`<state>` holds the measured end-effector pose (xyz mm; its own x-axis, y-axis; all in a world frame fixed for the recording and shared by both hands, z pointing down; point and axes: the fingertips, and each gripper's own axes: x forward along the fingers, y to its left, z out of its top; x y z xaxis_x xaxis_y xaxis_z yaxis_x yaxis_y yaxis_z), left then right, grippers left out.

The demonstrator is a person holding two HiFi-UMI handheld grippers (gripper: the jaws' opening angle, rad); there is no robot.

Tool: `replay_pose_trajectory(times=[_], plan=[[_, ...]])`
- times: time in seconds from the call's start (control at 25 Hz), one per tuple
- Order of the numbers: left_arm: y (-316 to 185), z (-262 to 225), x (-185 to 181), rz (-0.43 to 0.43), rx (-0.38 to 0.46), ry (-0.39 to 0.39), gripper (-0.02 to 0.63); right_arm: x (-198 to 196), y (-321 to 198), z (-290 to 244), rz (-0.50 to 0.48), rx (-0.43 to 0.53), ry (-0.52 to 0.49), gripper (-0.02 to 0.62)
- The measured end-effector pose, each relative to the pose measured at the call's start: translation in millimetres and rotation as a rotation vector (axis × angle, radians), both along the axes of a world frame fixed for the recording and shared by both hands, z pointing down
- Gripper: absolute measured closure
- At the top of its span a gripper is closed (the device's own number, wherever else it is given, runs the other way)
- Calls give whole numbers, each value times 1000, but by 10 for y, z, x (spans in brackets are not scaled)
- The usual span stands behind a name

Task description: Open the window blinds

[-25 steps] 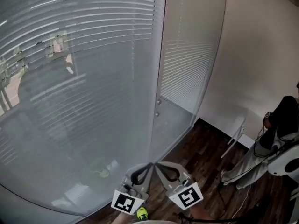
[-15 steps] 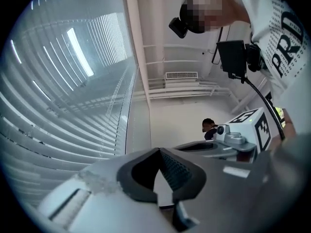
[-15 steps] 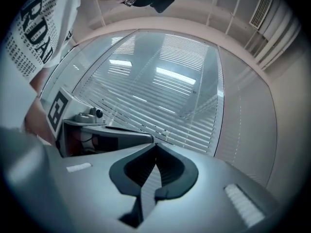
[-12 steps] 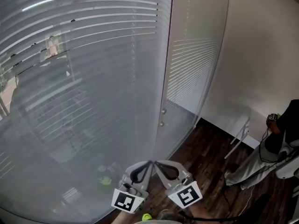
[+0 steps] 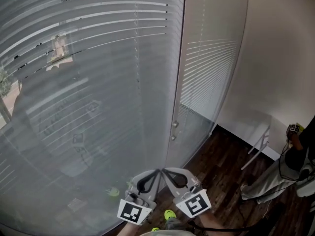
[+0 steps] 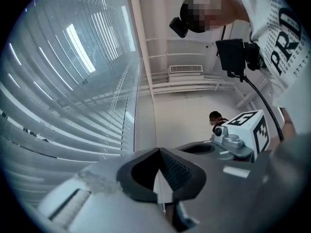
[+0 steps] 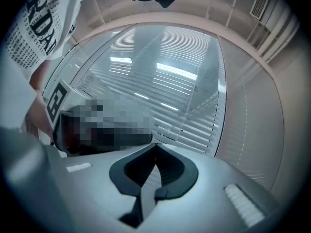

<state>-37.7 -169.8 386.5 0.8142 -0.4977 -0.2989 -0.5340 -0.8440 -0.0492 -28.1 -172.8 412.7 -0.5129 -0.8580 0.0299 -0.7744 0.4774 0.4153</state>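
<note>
The wide window blinds fill the left and centre, with a narrower blind panel to their right, the two parted by an upright frame post. Right of the narrow panel stands the wall, and the floor runs along its foot. A person stands on the floor at the far right. At the bottom centre, the left claw and right claw sit side by side, tips close together, before the blinds near the post.
</note>
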Motion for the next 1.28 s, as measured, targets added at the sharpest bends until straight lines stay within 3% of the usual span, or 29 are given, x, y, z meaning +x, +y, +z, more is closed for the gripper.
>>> replay_pose_trajectory(times=[0.24,0.48,0.64,0.88,1.28], plan=[[-166,160,174,-25,6,-30,614,166,-205,123,-37,2,-15,588],[-652,327,549,-63,-19,-29,612,544,-722,270,-71,-3,8,586],[-854,350,691,-104,-18,-28,612,730,-985,295,-79,11,42,523],[-931,452,769,-165,-42,-36,612,823,-1111,360,-138,53,92,518],[-1137,561,835,-236,-70,-32,612,1203,-1516,432,-55,79,221,518]])
